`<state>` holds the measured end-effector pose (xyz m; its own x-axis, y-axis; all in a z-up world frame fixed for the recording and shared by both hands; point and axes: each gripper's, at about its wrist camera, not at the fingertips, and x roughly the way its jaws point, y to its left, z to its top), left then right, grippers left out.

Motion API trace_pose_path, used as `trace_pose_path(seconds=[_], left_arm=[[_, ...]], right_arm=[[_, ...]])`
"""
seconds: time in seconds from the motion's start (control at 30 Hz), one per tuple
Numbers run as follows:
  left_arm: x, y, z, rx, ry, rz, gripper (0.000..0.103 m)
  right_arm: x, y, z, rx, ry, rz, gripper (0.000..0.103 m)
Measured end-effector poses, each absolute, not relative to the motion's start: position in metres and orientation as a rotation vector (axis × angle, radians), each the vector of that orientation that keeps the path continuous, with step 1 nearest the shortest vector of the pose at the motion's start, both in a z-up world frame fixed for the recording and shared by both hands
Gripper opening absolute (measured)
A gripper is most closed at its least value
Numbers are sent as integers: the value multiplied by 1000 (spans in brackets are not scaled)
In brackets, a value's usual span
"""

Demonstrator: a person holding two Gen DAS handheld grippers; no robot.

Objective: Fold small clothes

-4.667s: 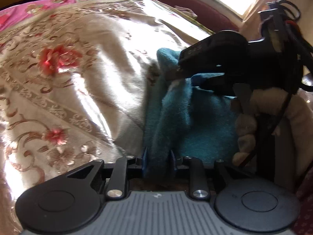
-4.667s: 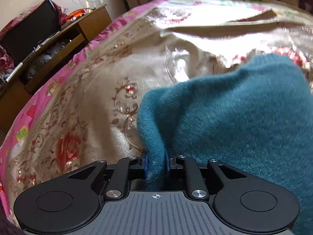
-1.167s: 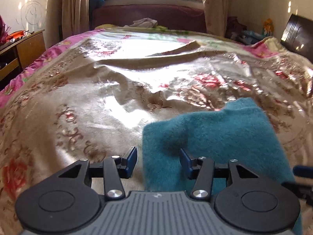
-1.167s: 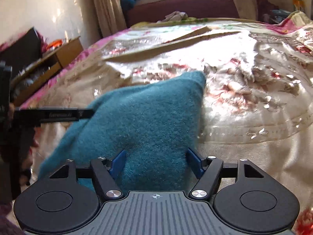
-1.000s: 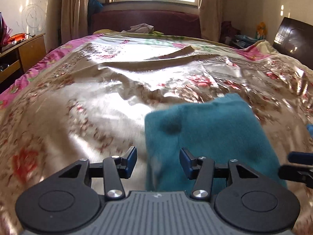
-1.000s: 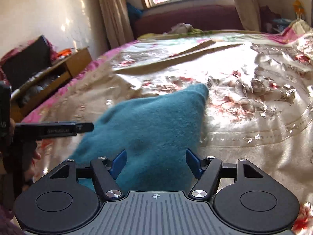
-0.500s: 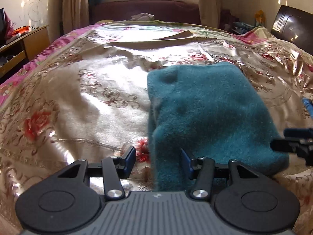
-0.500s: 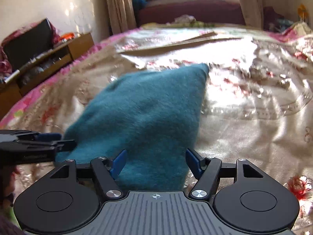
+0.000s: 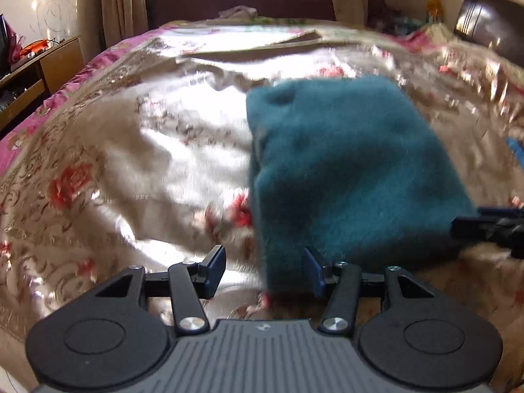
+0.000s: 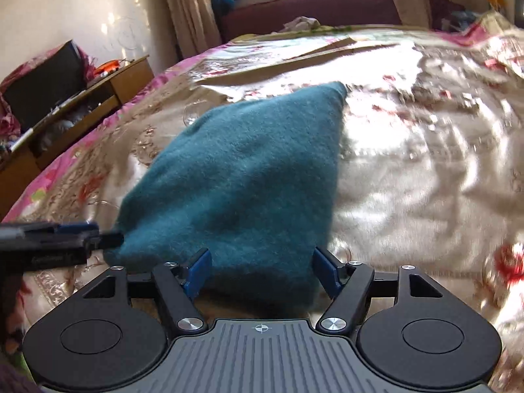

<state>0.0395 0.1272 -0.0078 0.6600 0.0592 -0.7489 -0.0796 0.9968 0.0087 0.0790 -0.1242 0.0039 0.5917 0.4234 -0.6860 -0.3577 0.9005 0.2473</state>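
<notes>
A folded teal fleece garment [image 9: 344, 170] lies flat on the gold floral bedspread [image 9: 147, 150]. My left gripper [image 9: 264, 270] is open at the garment's near left corner, holding nothing. In the right wrist view the same garment [image 10: 242, 177] lies just ahead, and my right gripper [image 10: 262, 271] is open at its near edge, empty. The right gripper's tip shows at the right edge of the left wrist view [image 9: 491, 226]; the left gripper's tip shows at the left of the right wrist view [image 10: 59, 239].
A wooden cabinet [image 10: 82, 98] with a dark box stands left of the bed. A maroon headboard or sofa [image 9: 242, 0] and curtained window lie at the far end. A folded ridge of bedspread [image 9: 262, 46] crosses the far part. A dark headboard [image 9: 488, 23] stands far right.
Both grippers held the teal garment shut 4.7 s ago; they have since opened and let it lie folded. Over the last second both have drawn back slightly toward its near edge.
</notes>
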Motion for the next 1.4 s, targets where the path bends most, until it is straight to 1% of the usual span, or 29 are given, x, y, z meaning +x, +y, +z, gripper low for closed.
trace_pose_path(seconds=[0.13, 0.23, 0.27, 0.7, 1.0, 1.4], left_arm=[[50, 137, -6, -80, 846, 99, 58], [59, 145, -8, -77, 854, 127, 66], [59, 148, -9, -86, 856, 132, 67], [29, 145, 7, -105, 839, 143, 66], [8, 121, 10, -100, 866, 82, 66], [17, 104, -3, -13, 920, 59, 67]], right_arm=[[74, -129, 2, 107, 830, 460, 70], [72, -131, 0, 120, 841, 458, 70], [72, -131, -1, 125, 846, 456, 70], [66, -130, -6, 118, 868, 461, 70], [54, -123, -8, 95, 888, 482, 70], [52, -121, -8, 95, 891, 490, 70]])
